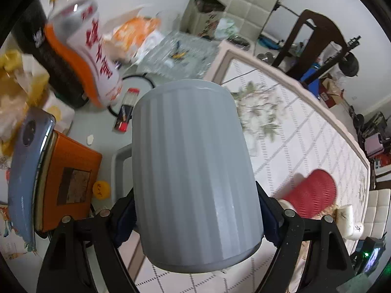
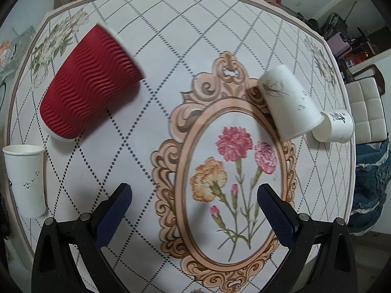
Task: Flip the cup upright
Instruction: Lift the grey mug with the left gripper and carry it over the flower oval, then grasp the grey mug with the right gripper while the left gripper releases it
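My left gripper (image 1: 195, 217) is shut on a grey ribbed mug (image 1: 193, 171), held tilted above the table; its handle (image 1: 121, 168) sticks out left. A red ripple paper cup (image 2: 90, 85) lies on its side on the flowered tablecloth (image 2: 171, 61); it also shows in the left wrist view (image 1: 310, 193). A white paper cup with a plant print (image 2: 288, 102) lies on its side at the right, touching a small white cup (image 2: 334, 125). My right gripper (image 2: 194, 207) is open and empty above the table's flower medallion.
A white cup with birds (image 2: 25, 178) stands upright at the left table edge. In the left wrist view an orange box (image 1: 68, 183), a phone (image 1: 27, 166), a red-and-white can (image 1: 90, 56) and clutter lie left. Chairs (image 2: 364, 107) stand beside the table.
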The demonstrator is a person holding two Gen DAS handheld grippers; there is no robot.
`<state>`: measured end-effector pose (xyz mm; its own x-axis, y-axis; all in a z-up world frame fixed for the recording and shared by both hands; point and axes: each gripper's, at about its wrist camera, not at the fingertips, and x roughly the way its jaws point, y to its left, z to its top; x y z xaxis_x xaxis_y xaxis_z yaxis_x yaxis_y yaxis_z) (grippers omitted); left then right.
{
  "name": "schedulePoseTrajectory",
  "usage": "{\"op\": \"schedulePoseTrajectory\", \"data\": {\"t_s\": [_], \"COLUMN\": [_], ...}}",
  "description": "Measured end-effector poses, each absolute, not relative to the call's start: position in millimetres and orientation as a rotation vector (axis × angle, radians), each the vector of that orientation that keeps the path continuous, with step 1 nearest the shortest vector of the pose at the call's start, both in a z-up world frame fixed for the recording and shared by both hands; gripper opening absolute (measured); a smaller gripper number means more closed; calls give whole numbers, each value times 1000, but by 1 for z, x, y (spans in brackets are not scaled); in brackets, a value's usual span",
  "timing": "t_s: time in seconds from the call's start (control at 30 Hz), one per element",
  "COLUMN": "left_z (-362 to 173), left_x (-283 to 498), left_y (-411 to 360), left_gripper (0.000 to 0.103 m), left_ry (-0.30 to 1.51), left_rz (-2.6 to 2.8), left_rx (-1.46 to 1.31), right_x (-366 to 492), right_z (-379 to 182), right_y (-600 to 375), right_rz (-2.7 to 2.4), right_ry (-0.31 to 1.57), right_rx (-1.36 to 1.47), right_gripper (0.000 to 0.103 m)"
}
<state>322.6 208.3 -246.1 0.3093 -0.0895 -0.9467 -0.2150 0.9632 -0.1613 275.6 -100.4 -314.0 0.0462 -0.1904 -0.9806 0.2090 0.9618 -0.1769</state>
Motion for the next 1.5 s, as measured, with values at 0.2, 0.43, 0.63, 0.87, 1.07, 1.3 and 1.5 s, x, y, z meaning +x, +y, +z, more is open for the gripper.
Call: {"op": "schedulePoseTrajectory", "data": {"t_s": [0.2, 0.43, 0.63, 0.87, 1.07, 1.3, 1.5], "left_z": [-208, -186, -200, -251, -307, -338, -346], "left_x": [296, 251, 214, 187, 179, 168, 164], "left_y": [170, 95, 29, -46, -91, -108, -109], "left_gripper": [82, 82, 82, 82, 82, 83, 84], "left_ry": [1200, 1177, 1212, 1299, 1362, 1450, 1499], "left_rz": [49, -17, -104, -202, -227, -242, -232], "left_rx": [-243, -191, -158, -128, -51, -11, -14], "right_x": [256, 215, 165, 114, 93, 81, 75], "right_z": [-296, -282, -296, -329, -352, -349, -340], "right_y": [-137, -193, -249, -308, -338, -354, -365], "right_rz": [-322, -331, -394, -478, -520, -528, -534], "right_ry": [1450, 1387, 1391, 1425, 1428, 1413, 1391], "right_rx": [63, 102, 143, 162, 178, 191, 222], "right_gripper": [103, 103, 103, 103, 103, 103, 103]}}
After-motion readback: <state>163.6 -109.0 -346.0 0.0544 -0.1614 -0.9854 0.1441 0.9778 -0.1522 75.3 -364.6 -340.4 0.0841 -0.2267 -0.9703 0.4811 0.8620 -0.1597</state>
